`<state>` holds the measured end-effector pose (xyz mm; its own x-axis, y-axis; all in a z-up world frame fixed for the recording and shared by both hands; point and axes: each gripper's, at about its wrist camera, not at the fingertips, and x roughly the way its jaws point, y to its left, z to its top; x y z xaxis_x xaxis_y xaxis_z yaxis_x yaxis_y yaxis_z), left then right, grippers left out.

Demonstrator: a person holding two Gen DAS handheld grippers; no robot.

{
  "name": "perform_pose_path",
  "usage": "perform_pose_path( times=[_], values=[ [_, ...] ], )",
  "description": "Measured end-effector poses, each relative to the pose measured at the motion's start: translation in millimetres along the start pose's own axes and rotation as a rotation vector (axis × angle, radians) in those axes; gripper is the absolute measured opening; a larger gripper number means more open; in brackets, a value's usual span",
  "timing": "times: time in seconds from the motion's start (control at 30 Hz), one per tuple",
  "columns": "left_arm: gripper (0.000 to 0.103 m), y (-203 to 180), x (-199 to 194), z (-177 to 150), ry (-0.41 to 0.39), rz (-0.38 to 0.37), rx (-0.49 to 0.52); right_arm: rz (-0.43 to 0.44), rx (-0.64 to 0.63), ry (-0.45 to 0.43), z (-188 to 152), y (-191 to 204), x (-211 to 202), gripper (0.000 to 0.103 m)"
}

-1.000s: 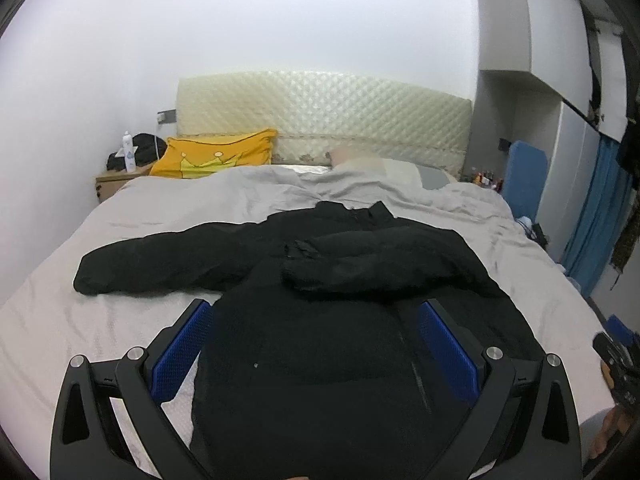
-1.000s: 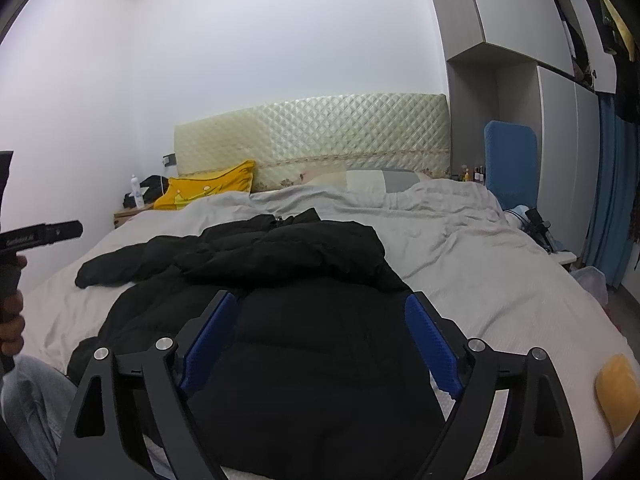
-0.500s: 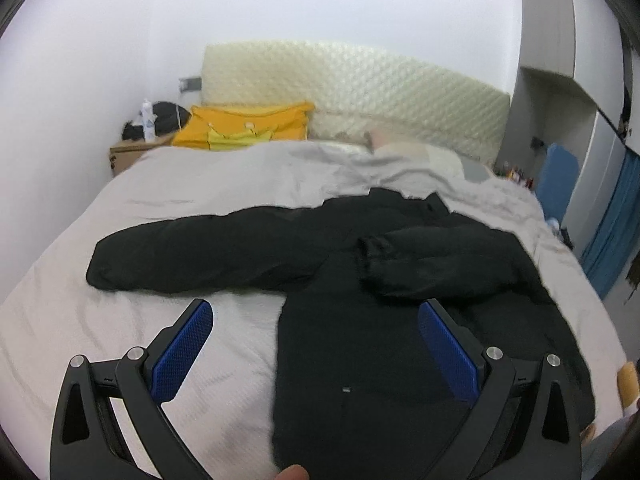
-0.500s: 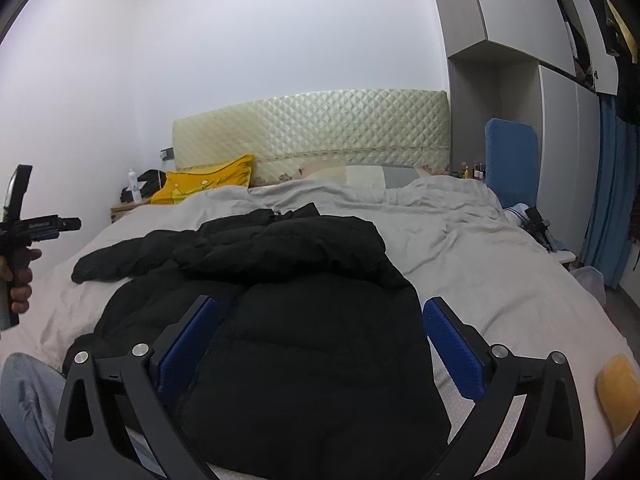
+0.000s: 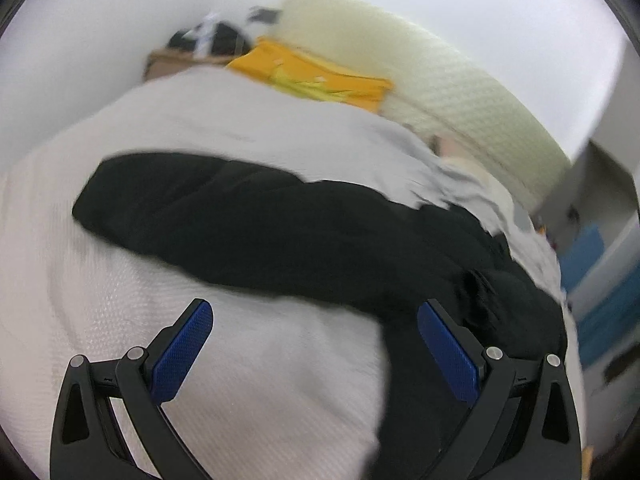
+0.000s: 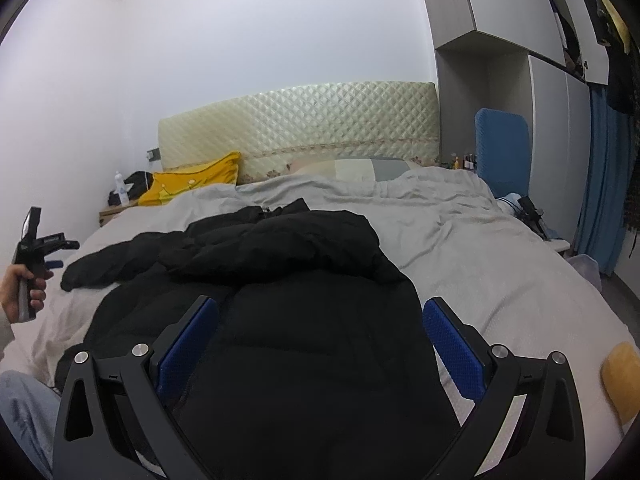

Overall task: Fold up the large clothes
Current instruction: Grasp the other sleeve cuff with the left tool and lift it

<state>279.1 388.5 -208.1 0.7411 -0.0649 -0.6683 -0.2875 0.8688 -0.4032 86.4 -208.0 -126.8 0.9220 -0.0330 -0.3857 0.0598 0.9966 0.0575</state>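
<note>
One sleeve is lying unfolded toward the bed's left edge. Left gripper is hovering wide open and empty, probably needing to grab its cuff next. Right gripper is idling wide open, empty, over the jacket.

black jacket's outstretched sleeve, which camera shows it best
The left wrist view, though blurred: the outstretched sleeve of the black jacket spans the frame, lying flat on the bed. The right wrist view is sharper, but shows the sleeve small and foreshortened at the left.
</note>
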Motion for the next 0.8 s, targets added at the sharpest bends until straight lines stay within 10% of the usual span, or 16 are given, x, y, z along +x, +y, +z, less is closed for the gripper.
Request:
perform_pose_path(
  times=[0.33,0.8],
  values=[
    [0.101,146,71,16,0.045,-0.193,-0.48,-0.036,0.027,0.041,4,12,23,0.103],
    [0.101,233,126,58,-0.168,-0.307,-0.663,-0.059,0.054,0.142,5,38,73,0.103]
  ],
)
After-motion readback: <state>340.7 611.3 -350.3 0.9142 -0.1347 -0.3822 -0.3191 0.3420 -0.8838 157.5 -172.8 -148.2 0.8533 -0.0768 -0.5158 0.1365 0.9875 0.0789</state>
